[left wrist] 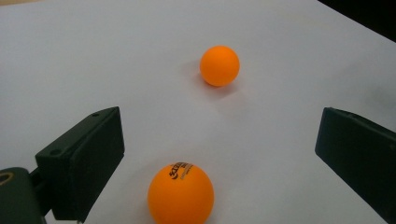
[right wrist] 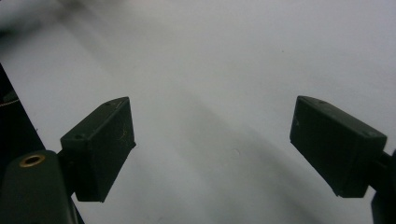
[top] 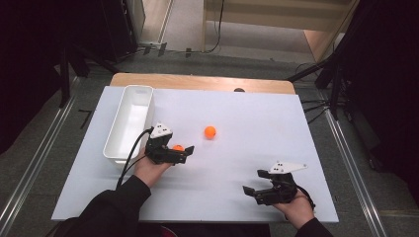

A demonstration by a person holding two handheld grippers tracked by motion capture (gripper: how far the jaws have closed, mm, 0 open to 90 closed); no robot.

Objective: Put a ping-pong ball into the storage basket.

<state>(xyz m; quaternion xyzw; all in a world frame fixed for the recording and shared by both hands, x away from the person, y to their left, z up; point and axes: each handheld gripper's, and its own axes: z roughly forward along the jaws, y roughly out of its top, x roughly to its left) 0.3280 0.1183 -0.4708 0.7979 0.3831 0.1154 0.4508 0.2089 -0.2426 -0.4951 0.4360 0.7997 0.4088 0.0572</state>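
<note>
Work in hand: left hand-held gripper (top: 184, 154) closing in on the near ball (top: 178, 147); my reading is that the balls go into the bin (top: 114, 148), since it stands just beside.
Done so far: nothing, as far as can be seen; bin interior looks empty, both balls lie on the table (top: 257, 128).
Left to do: grasp near ball, carry it to the bin, then fetch the far ball (top: 210, 131).
Left hand-held gripper: jaws wide apart, straddling the near ball (left wrist: 181, 193) without touching it; ball sits low between them, closer to the jaw at 9 o'clock.
Right hand-held gripper (top: 252, 190): jaws spread wide, holding nothing, parked near the table's front edge at about 5 o'clock from the balls; bare table between its jaws (right wrist: 212, 144).
Near ball: at 3 o'clock of the bin's near end, just beside it; orange, smooth matte sphere, dark printed logo on top; looks like a light table-tennis ball.
Far ball (left wrist: 219, 65): at 2 o'clock from the near ball, apart from it; same orange, plain face showing.
Bin: long, narrow, white, rounded corners, looks like glossy plastic; at the table's 9 o'clock side.
Table: flat white matte sheet over a wooden top.
Jaw pads: black, blocky, flat-faced.
</note>
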